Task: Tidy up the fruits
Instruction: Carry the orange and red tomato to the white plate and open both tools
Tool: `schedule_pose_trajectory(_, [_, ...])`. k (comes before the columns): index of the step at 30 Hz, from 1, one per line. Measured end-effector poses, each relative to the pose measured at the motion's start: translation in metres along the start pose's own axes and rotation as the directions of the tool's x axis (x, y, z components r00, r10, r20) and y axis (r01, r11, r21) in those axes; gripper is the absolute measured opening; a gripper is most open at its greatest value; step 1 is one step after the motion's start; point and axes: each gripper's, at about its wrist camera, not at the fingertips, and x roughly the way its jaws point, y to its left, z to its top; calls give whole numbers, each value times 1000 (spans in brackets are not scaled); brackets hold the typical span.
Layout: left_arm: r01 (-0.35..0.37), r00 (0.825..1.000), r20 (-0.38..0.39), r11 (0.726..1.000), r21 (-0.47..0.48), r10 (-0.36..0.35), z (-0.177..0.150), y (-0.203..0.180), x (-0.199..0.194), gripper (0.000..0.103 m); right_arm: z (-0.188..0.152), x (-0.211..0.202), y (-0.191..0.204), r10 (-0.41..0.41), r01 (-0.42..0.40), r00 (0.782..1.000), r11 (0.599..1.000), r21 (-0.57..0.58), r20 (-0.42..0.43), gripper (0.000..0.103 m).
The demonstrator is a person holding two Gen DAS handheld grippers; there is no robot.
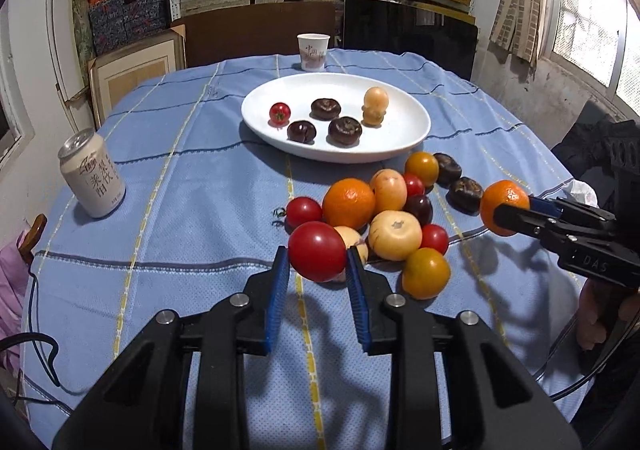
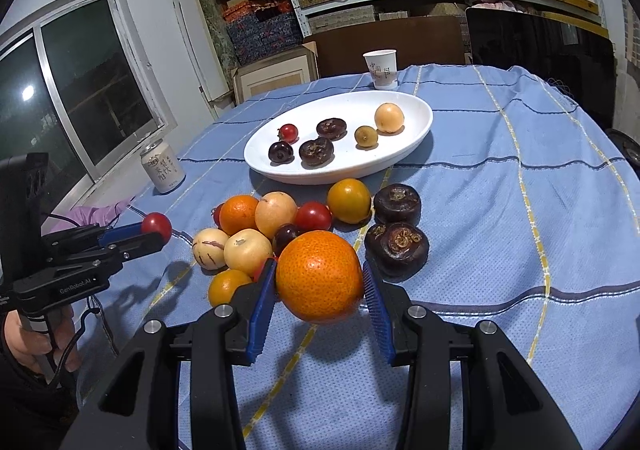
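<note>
My left gripper [image 1: 318, 262] is shut on a red tomato [image 1: 317, 256], held just above the cloth in front of the fruit pile [image 1: 384, 209]. In the right wrist view that same left gripper [image 2: 158, 230] shows at the left with the tomato [image 2: 157, 224] at its tip. My right gripper [image 2: 320, 282] is shut on an orange [image 2: 320, 276], lifted off the cloth beside the pile [image 2: 280, 226]; the left wrist view shows the orange [image 1: 505, 213] at the right. A white oval plate [image 1: 416, 117] behind the pile holds a cherry tomato, dark fruits and yellow fruits.
A drink can [image 1: 93, 179] stands at the table's left edge and a paper cup [image 1: 313, 51] behind the plate. Two dark water chestnuts [image 2: 396, 230] lie right of the pile. A blue checked cloth [image 1: 180, 217] covers the table. A person's hand [image 2: 28, 338] holds the left handle.
</note>
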Motion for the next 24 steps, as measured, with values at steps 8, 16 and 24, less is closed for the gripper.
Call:
schedule_pose_trajectory(8, [28, 998, 61, 999, 17, -29, 45, 0, -14, 28, 51, -26, 10, -36, 42, 997, 996, -77, 70, 43])
schedule_pose_trajectory(16, [34, 994, 104, 999, -5, -33, 121, 3, 8, 28, 128, -6, 14, -90, 106, 990, 983, -149, 110, 43])
schedule_pose_trajectory(24, [45, 998, 52, 996, -73, -41, 181, 19, 99, 28, 185, 90, -13, -106, 106, 994, 986, -128, 1, 43])
